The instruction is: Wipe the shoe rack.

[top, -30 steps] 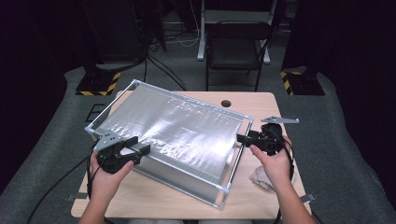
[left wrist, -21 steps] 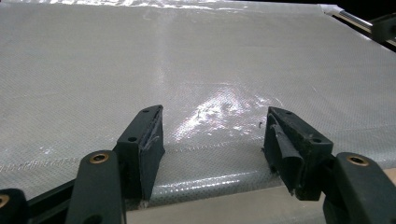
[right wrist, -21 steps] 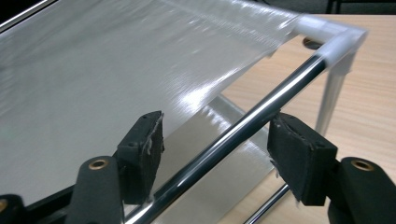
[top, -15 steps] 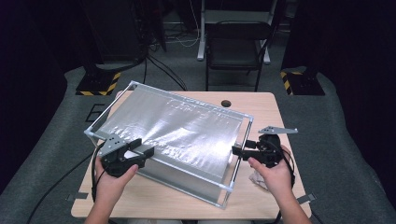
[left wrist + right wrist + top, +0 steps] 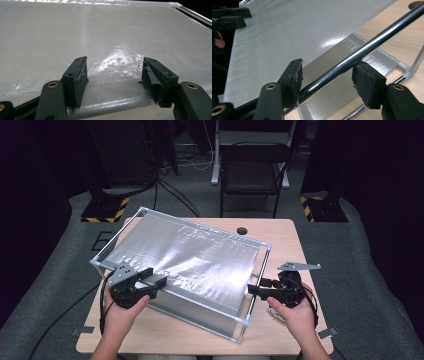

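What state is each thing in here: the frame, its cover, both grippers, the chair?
Metal frame: standing on the table, assembled.
Woven cover: stretched flat over the frame's top.
Left gripper: open, jaws over the cover's near edge.
Right gripper: jaws have just been closing, either side of the frame's top rod, a gap showing.
Chair: unoccupied, behind the table.

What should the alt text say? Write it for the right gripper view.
A dark metal rod of a frame runs slantwise between the open right gripper, over shiny silver sheet and wooden table. The left gripper shows far off.
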A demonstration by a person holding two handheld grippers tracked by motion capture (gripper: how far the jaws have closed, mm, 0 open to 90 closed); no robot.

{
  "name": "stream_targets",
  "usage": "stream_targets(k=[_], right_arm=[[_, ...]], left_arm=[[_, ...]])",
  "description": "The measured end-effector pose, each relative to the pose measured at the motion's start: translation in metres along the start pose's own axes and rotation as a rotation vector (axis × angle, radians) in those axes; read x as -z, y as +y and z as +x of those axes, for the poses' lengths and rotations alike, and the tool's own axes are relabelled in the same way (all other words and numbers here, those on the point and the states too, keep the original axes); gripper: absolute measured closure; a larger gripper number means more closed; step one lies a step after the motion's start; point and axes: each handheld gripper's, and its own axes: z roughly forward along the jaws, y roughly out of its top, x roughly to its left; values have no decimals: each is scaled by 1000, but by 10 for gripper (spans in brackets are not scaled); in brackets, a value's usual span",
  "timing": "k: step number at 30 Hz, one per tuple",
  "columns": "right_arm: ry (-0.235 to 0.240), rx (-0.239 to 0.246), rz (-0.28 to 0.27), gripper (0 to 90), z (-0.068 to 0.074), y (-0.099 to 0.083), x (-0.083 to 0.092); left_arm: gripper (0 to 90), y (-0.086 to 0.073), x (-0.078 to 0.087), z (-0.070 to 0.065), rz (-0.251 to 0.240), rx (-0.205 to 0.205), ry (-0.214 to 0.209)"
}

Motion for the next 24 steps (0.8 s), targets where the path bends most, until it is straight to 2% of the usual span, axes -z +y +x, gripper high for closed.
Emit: stream_targets(k=[5,10,13,18,19,24], right_arm=[[-19,-7,-4,461,-9,6,0],[-73,-2,-18,489,-20,15,-1],[-100,-8,-17,507,-26,22,-4],[-117,-21,-30,526,-32,27,-7],[-117,-10,-32,526,-33,27,-8],[-104,-6,-28,518,-28,24,-11]], left_arm=[[347,1,2,-5,13,-23,-21],[327,2,4,-11,4,-22,-44],[298,2,5,-15,20,-45,-54],[297,2,6,-21,20,-61,-68],[296,2,6,-21,22,-63,-68],[296,-1,5,-22,12,-54,-58]])
